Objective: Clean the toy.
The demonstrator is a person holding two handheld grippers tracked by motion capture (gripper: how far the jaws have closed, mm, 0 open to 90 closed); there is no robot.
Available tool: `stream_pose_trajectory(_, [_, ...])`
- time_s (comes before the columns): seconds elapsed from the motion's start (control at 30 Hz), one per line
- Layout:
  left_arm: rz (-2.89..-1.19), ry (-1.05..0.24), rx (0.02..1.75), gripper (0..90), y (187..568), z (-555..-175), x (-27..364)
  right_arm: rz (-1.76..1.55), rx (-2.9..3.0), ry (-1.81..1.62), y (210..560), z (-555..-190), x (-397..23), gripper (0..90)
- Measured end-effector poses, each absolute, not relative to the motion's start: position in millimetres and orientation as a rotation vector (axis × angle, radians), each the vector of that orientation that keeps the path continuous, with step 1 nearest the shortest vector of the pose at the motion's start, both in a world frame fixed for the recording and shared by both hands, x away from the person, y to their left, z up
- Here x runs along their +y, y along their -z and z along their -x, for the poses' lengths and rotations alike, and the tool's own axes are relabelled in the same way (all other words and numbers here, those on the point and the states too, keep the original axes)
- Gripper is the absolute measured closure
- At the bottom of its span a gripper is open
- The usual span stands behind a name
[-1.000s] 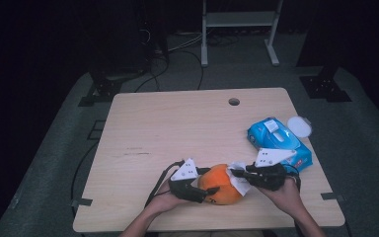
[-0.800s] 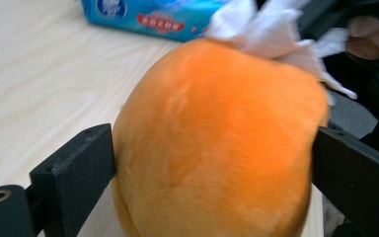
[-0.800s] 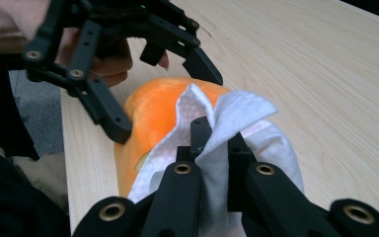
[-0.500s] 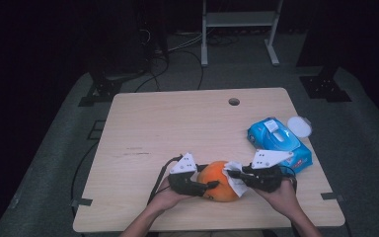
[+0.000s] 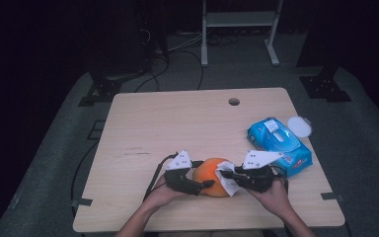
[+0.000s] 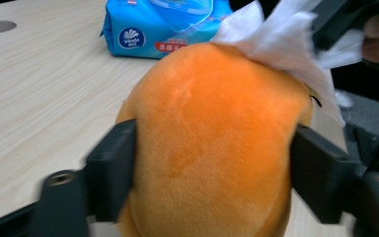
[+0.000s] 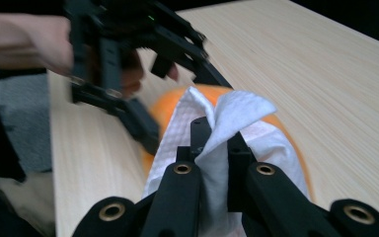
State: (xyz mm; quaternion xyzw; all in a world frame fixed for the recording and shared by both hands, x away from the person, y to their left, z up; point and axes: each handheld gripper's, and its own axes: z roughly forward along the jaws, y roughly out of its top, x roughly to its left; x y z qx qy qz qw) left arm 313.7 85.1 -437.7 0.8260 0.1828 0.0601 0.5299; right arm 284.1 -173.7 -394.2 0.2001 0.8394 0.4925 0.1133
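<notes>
Near the front edge of the table (image 5: 143,123), the orange plush toy (image 5: 212,177) lies between the two hands. It looks soft and light, with short fuzzy fabric and a rounded shape like an egg, so I judge it will give under pressure and not slip easily; the best hold is across its wide middle, where the sides are fullest. The left claw (image 6: 212,173) has exactly this hold: its black jaws stand on both flanks of the toy and press on the fur, and they have just been opening a little, with the toy between them. The right claw (image 7: 212,143) is closed tight on a white wet wipe (image 7: 227,118), which is thin, limp and lightly embossed, and which drapes over the top of the toy; I think it can tear or slide out if it is pulled hard, so it needs gentle strokes. Farther to the right lies a blue pack of wipes (image 5: 279,145), glossy soft plastic, and just beyond it a small round white lid (image 5: 299,126). The table is pale wood grain, smooth and flat, with a round hole (image 5: 234,101) near the far edge.
</notes>
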Motion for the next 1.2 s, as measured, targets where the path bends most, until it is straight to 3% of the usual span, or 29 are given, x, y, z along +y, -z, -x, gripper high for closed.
stream_pose_trajectory(0.4, [-1.976, -0.136, 0.446, 30.3, 443, -316, 92, -0.702, 2.463, -1.455, 402, -291, -198, 86.4])
stream_pose_trajectory(0.67, [-1.993, -0.171, 0.391, 30.2, 443, -312, 89, -0.63, 2.46, -1.459, 396, -289, -182, 86.4])
stream_pose_trajectory(0.9, [-1.991, -0.153, 0.397, 29.1, 446, -313, 96, -0.789, 2.463, -1.466, 412, -299, -212, 86.3])
stream_pose_trajectory(1.2, [-1.998, -0.161, 0.383, 29.1, 445, -312, 90, -0.769, 2.444, -1.475, 407, -297, -204, 86.3])
